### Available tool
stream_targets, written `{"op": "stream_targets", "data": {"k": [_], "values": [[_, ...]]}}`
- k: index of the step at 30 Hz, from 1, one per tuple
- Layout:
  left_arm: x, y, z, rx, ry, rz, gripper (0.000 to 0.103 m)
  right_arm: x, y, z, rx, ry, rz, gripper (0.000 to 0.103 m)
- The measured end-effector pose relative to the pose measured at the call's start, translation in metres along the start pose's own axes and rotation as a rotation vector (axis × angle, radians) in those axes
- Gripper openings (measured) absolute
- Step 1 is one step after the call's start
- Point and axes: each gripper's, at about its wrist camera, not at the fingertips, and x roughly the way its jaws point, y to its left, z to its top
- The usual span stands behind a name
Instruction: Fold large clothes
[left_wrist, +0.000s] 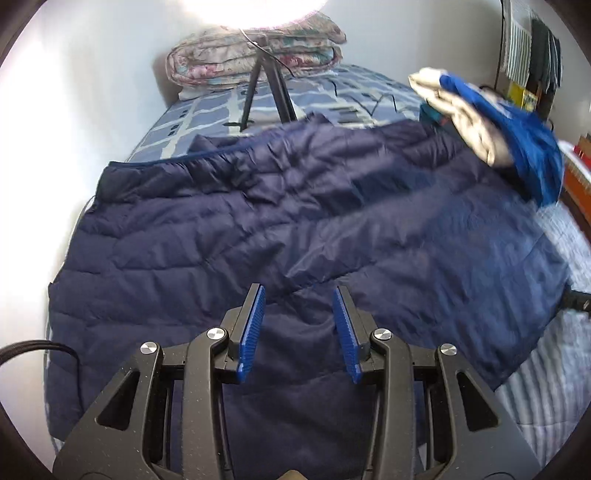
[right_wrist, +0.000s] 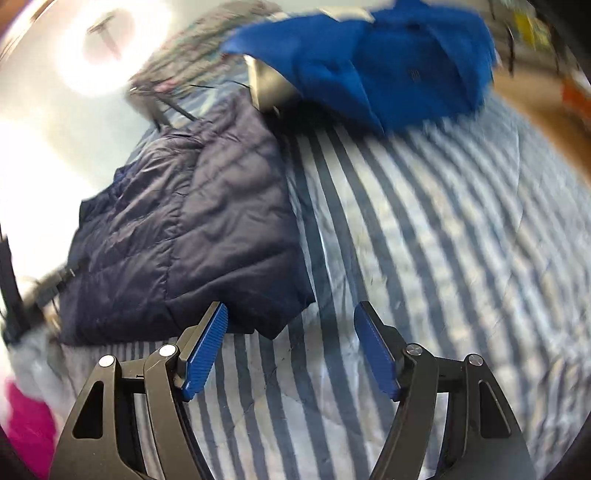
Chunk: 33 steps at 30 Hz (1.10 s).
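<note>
the left gripper (left_wrist: 299, 295) hangs over the dark navy quilted puffer jacket (left_wrist: 295, 221), its blue ribbed pads (left_wrist: 253, 332) partly apart with nothing pinched between them; only the jacket's smooth dark lining shows in the gap below. the right gripper (right_wrist: 290, 314) stands with its jaws wide and empty over the blue-and-white striped bedsheet (right_wrist: 424, 240), its left pad (right_wrist: 205, 350) just at the jacket's near corner, though whether it touches the cloth cannot be told.

the jacket (right_wrist: 192, 236) lies spread flat across the bed, one layer folded over another, with a crease line running down it in the right wrist view. in the left wrist view its piped edge runs along the far side, and a fold edge crosses just ahead of the pads.

beyond the jacket lies a crumpled bright blue garment with a pale grey lining (left_wrist: 509, 140), heaped at the far right of the bed (right_wrist: 388, 66). a black tripod (left_wrist: 266, 92) stands on a blue patchwork-patterned cover (left_wrist: 207, 110), with a folded floral quilt (left_wrist: 258, 51) behind it against the white wall (left_wrist: 92, 92). a patch of magenta cloth (right_wrist: 29, 428) shows blurred at the lower left of the right wrist view.
</note>
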Motion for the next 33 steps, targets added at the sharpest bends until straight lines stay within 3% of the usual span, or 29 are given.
{"op": "stream_targets", "data": {"k": [3,5,7,12,14,19,22,33], "values": [[0.029,-0.010,-0.019,0.011,0.033,0.021,0.040,0.009,-0.010,0.002,0.102,-0.014,0.077,0.076],[0.029,-0.013,-0.024,0.044,-0.005,0.040,0.040,0.010,-0.010,0.005,0.140,-0.034,0.119,0.077],[0.024,-0.011,-0.022,0.027,0.006,0.041,0.040,0.013,-0.003,0.010,0.129,-0.034,0.137,0.077],[-0.034,0.014,-0.027,-0.079,-0.022,-0.006,0.040,0.028,0.022,0.021,0.068,-0.008,0.104,0.077],[-0.062,0.025,-0.035,-0.105,-0.037,-0.015,0.040,0.033,0.032,0.025,0.027,-0.011,0.040,0.076],[-0.143,0.057,-0.065,-0.199,-0.069,-0.015,0.040,0.033,0.049,0.030,-0.060,-0.022,-0.037,0.034],[-0.182,0.078,-0.090,-0.256,-0.075,0.003,0.040,0.024,0.059,0.035,-0.079,-0.046,-0.047,0.016],[-0.259,0.099,-0.157,-0.321,-0.118,0.026,0.040,-0.032,0.140,0.049,-0.282,-0.191,-0.056,0.008]]}}
